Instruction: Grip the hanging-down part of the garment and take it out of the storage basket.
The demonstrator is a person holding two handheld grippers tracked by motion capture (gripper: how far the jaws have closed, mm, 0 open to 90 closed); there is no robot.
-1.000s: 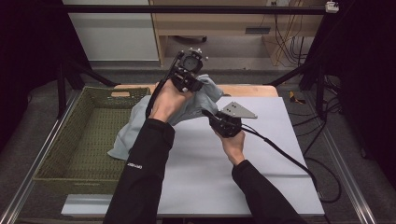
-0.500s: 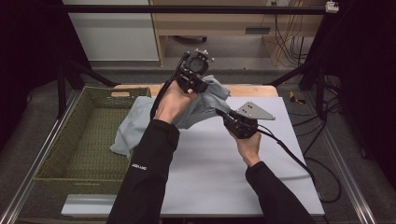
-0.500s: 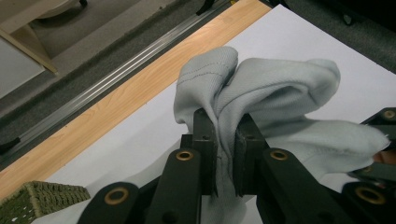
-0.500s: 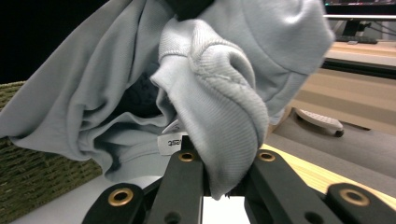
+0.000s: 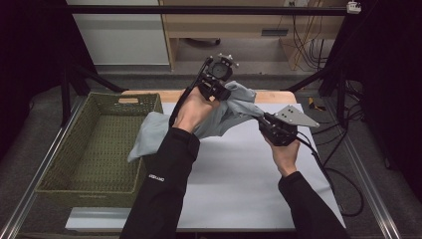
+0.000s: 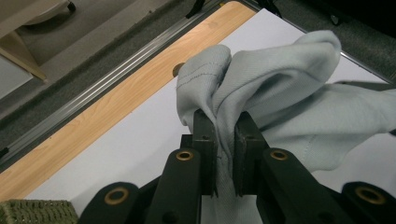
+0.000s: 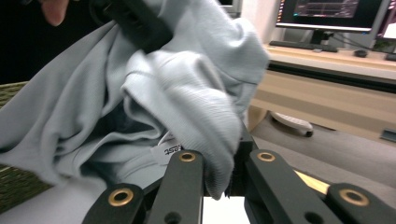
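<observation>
A pale blue-grey garment (image 5: 226, 112) hangs in the air above the white table top (image 5: 239, 174), stretched between both grippers. My left gripper (image 5: 219, 89) is raised at the back, shut on a bunched fold of the garment (image 6: 261, 88), with cloth squeezed between its black jaws. My right gripper (image 5: 263, 122), lower and to the right, is shut on another thick fold of the garment (image 7: 187, 107), where a small white label (image 7: 168, 150) shows. The garment's loose end droops toward the green basket (image 5: 64, 169).
A woven green basket stands at the table's left side. A wooden strip (image 5: 268, 95) runs along the table's far edge. Cables (image 5: 343, 189) trail off the right edge onto the floor. A desk with a monitor (image 7: 334, 11) is beyond the table.
Both grippers have risen and spread apart with the garment, the right one moving rightward. The cloth is lifted higher off the table and pulled more taut between them.
</observation>
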